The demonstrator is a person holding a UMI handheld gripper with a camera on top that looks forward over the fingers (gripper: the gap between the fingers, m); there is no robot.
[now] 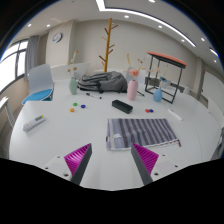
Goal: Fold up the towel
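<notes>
Hovering open, gripper (pixel 112 160) faces unlabelled striped towel (pixel 141 131)

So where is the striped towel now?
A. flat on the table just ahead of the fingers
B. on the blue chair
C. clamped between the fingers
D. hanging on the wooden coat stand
A: the towel lies flat on the table just beyond the open fingers, untouched.

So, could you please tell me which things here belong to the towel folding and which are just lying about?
For the job:
striped towel, lying just ahead of the open hand-held gripper

Lying about:
black box
pink bottle
grey bag
blue chair
</notes>
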